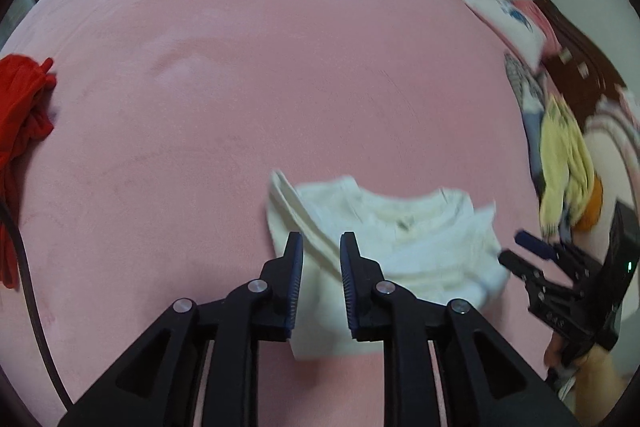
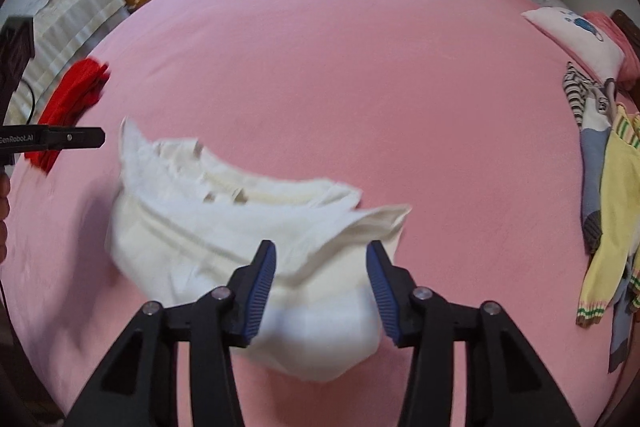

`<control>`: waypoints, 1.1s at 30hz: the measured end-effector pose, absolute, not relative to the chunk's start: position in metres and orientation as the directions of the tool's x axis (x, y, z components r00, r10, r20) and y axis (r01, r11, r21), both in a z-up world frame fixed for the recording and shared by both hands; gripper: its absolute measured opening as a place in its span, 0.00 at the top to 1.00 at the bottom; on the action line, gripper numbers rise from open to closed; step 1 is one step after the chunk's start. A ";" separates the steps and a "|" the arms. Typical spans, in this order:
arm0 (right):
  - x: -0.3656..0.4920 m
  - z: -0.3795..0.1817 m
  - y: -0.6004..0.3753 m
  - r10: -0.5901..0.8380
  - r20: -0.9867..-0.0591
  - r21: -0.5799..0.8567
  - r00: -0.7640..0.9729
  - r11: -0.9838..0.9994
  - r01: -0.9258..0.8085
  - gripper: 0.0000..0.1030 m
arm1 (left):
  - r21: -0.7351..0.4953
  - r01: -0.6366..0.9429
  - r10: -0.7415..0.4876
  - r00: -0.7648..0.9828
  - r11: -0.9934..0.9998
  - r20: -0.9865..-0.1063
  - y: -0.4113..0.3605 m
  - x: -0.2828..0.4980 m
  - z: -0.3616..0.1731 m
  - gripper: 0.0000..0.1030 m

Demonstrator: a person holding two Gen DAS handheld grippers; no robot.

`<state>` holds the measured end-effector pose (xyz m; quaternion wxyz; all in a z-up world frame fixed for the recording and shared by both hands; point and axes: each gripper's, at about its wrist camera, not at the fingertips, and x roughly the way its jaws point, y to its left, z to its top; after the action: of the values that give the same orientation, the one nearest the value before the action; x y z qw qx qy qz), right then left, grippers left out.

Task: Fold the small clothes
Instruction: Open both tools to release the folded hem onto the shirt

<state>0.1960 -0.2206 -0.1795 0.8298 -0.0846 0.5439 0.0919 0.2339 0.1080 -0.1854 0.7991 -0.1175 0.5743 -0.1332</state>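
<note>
Below both pairs of tongs, on the pink bed [image 2: 320,47], the white shirt [image 2: 224,227] is lying rumpled, neckline up and one side doubled over. I am holding my left tongs [image 1: 320,243] narrowly parted over its left edge and my right tongs [image 2: 321,251] wider over its lower right part, neither gripping cloth. It is looking light, soft and limp, so I am judging that hems or shoulder seams will give the surest pinch.

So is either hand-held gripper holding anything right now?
Nothing is held. Left hand-held gripper and right hand-held gripper both stand open above the crumpled white cotton shirt, pads clear of it.
</note>
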 end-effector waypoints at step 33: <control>0.248 -0.227 -0.190 0.111 -0.941 0.028 0.319 0.967 -0.254 0.78 | -0.323 0.246 -0.376 0.210 0.914 -0.903 0.045 0.218 -0.232 0.77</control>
<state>0.2484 -0.1899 -0.2271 0.8096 -0.0625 0.5727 0.1127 0.2180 0.0448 -0.2316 0.7758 -0.0545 0.5959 -0.2002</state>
